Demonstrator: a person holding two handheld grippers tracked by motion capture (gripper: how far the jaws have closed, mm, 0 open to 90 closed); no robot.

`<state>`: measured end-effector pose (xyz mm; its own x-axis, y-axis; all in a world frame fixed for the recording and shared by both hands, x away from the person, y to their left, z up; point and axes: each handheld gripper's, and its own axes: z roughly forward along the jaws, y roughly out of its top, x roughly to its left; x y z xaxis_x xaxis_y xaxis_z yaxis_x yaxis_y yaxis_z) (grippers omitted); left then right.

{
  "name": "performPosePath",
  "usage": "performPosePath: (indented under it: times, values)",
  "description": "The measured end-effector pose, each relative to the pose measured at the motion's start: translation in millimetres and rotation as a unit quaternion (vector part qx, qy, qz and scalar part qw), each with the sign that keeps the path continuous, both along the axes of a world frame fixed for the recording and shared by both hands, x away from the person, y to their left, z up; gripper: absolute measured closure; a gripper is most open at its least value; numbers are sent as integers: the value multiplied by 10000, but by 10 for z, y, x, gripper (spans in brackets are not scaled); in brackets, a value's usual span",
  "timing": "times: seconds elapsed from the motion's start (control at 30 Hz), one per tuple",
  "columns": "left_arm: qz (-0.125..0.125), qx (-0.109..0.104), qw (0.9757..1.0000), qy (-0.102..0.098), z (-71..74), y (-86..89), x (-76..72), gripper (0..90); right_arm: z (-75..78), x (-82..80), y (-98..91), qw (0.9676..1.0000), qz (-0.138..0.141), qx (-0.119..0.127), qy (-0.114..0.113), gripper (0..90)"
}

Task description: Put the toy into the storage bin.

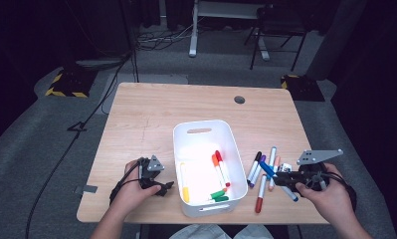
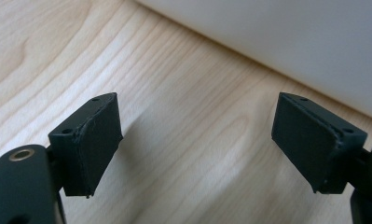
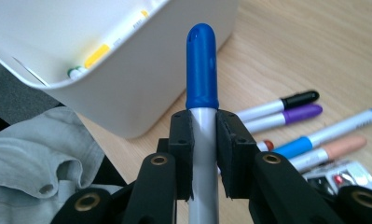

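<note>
In the high view, the right gripper sits over the desk to the right of the white bin and pinches a blue marker, whose cap points toward the bin. Loose markers lie on the desk just beside it. Inside the bin lie a yellow marker, orange and red ones and green ones. The left gripper rests left of the bin, near its wall.

In the left gripper view, the fingers stand spread over bare desk with nothing between them; the bin's wall runs close ahead.

In the right gripper view, the fingers press on the marker's grey barrel just below its blue cap, which points at the bin. Black, purple, blue and peach markers lie on the desk to the right.
</note>
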<state>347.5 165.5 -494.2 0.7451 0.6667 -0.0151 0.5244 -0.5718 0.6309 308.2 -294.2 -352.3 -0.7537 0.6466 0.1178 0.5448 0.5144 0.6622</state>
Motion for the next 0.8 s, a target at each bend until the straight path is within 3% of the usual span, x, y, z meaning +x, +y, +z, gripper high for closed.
performPosePath:
  times: [0.07, 0.1, 0.17, 0.23, 0.5, 0.7, 0.8]
  values:
    - [26, 30, 10000, -35, 4, 19, -9, 162, 32, 11, 33, 10000, 39, 9, -22, 771]
    - [91, -67, 9999, 43, -3, 41, -37, 161, 94, 31, 106, 9999, 119, 42, -31, 771]
    - [114, 2, 9999, -55, 3, 79, -47, 161, 143, 55, 188, 9997, 244, 39, -72, 771]
    - [153, -14, 9999, 64, 1, 106, -78, 160, 185, 80, 279, 9994, 345, 43, -59, 771]
    - [316, 51, 9995, 74, -20, 194, -132, 160, 265, 213, 626, 9974, 706, 49, -98, 771]
    - [391, -32, 9992, 94, -33, 216, -131, 155, 326, 272, 861, 9957, 917, 84, -134, 771]
    - [352, -87, 9993, -4, -48, 229, -112, 149, 341, 283, 973, 9946, 1023, 87, -126, 771]
